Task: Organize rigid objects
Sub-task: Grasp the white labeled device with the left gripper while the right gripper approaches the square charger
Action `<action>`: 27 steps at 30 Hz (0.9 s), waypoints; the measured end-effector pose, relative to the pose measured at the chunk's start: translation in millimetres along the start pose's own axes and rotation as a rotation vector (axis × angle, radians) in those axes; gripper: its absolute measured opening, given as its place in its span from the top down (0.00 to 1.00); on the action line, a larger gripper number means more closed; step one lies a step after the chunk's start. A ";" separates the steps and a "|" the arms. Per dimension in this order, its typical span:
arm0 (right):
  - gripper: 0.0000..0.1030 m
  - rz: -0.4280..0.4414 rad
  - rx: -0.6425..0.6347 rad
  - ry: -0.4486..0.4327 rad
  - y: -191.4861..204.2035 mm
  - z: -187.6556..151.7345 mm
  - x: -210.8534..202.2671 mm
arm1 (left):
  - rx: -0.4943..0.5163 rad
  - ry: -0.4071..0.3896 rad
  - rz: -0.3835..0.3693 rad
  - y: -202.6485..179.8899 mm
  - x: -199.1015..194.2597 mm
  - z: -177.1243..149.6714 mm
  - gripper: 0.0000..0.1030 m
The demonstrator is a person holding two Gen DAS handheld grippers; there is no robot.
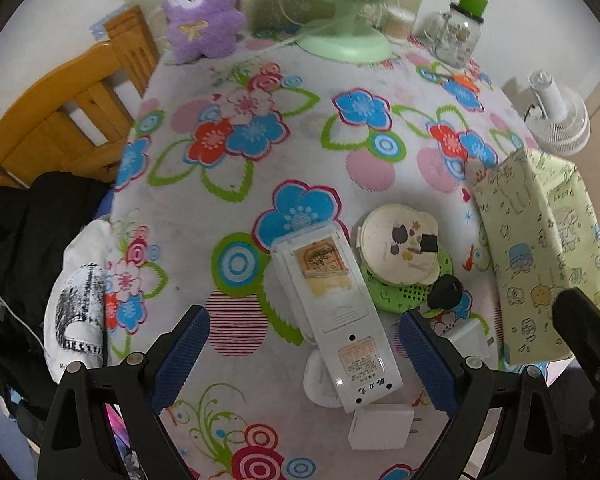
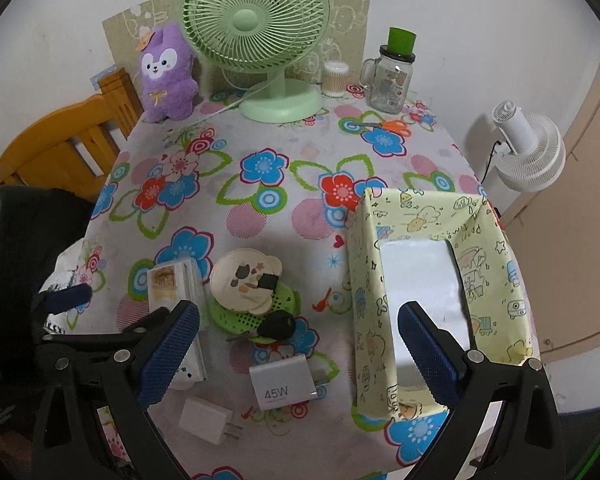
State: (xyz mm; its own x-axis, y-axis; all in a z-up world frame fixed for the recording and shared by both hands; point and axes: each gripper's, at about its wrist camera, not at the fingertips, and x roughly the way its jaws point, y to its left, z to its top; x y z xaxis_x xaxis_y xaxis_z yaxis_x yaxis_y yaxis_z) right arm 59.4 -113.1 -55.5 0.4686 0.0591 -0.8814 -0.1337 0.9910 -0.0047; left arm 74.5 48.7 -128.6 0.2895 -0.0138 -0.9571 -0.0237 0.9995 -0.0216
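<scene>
A white remote control lies back-up on the flowered tablecloth, between the open fingers of my left gripper. It also shows in the right wrist view. A small white charger lies just below it. A cream round lid sits on a green strainer beside a black car key. My right gripper is open and empty above a grey 45W charger and a white plug charger. A yellow cartoon-print box stands open to the right.
A green desk fan, a purple plush toy, a glass jar with a green lid, a cotton swab tub and orange scissors stand at the table's far side. A wooden chair is at the left. A white floor fan stands beyond the right edge.
</scene>
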 end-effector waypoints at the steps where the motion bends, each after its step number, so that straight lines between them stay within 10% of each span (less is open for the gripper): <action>1: 0.02 -0.005 0.002 -0.001 0.4 -2.0 0.9 | 0.007 0.011 -0.006 -1.6 5.0 -0.2 0.06; 16: 0.06 -0.060 0.052 0.059 -0.2 -29.9 20.4 | 0.069 0.078 -0.038 -13.1 41.3 -8.4 0.21; 27: 0.07 -0.063 0.108 0.116 -6.8 -53.0 31.2 | 0.177 0.026 -0.024 -20.9 39.7 -15.2 0.52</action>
State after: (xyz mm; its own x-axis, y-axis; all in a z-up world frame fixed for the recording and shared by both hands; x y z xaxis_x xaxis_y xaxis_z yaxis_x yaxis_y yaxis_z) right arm 28.6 -124.4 -108.0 0.3685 -0.0120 -0.9295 -0.0094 0.9998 -0.0166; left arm 72.0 26.9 -170.6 0.2626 -0.0358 -0.9642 0.1521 0.9884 0.0047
